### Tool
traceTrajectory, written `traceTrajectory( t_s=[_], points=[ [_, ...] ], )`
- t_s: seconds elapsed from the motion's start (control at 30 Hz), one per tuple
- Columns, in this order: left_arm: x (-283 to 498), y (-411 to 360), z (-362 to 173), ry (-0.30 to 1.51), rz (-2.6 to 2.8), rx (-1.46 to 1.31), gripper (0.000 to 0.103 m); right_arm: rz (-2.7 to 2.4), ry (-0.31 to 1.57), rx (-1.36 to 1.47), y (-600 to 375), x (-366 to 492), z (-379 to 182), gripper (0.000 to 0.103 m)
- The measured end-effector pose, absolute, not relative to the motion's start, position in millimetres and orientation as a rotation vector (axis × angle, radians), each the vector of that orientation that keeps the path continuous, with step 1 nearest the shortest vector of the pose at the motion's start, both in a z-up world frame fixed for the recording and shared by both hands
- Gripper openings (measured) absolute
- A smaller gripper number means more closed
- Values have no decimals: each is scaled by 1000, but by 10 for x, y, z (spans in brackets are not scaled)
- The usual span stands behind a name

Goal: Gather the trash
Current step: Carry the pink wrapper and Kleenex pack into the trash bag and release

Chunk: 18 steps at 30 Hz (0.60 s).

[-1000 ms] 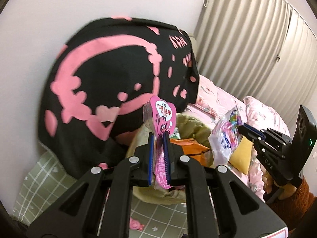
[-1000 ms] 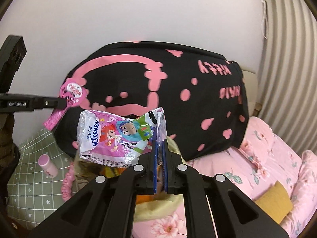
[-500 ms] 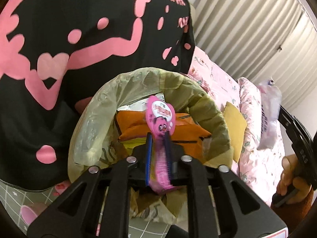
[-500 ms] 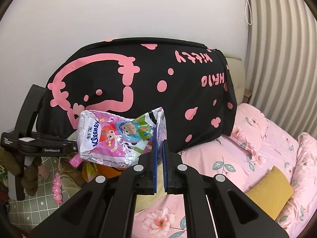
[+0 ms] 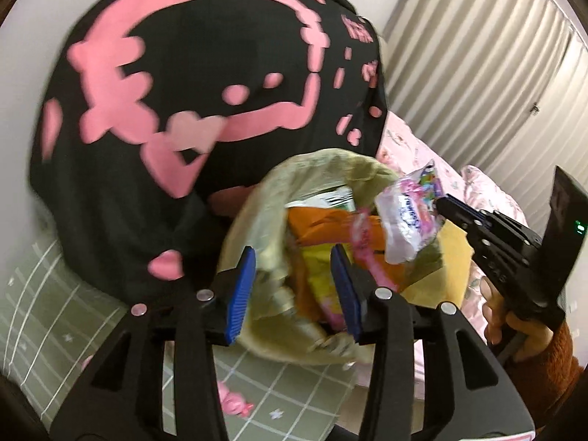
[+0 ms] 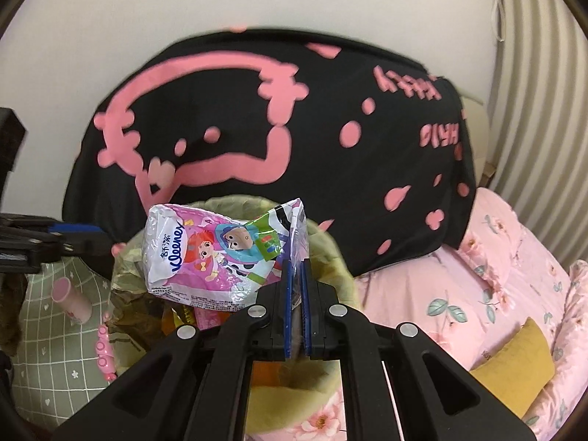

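The left gripper hangs over the mouth of the trash bag, tilted down toward it, its blue pads spread wide with nothing between them. Just ahead of its right pad a pink wrapper lies inside the bag, on top of the orange and yellow packets.

The right gripper is level, pointing over the near rim of the same bag. Its pads are pressed almost together and pinch the clear edge of a Kleenex tissue pack, which sticks out to the left of the fingers, above the bag opening.

The left wrist view shows the right gripper from the side (a hand in a brown sleeve carries it) and the inside of the bag. The right wrist view shows a pink tube on the green checked sheet to its left, and a yellow cushion on the pink flowered bedding to its right. Behind the bag stands a black pillow with pink pattern.
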<state>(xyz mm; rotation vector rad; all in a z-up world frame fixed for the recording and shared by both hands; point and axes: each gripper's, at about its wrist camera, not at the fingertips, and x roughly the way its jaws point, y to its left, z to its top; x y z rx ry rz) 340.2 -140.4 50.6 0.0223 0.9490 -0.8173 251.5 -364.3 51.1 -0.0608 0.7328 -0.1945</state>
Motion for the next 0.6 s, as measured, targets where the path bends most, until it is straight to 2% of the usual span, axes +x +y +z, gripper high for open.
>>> traceTrajectory(
  t_s=[0.27, 0.6],
  points=[
    [3427, -798, 449, 925, -748, -32, 41, -220, 901, -103, -3594, 2920, 58, 6],
    [3617, -284, 316, 923, -703, -91, 41, -329, 998, -114, -3690, 3108, -112, 6]
  ],
)
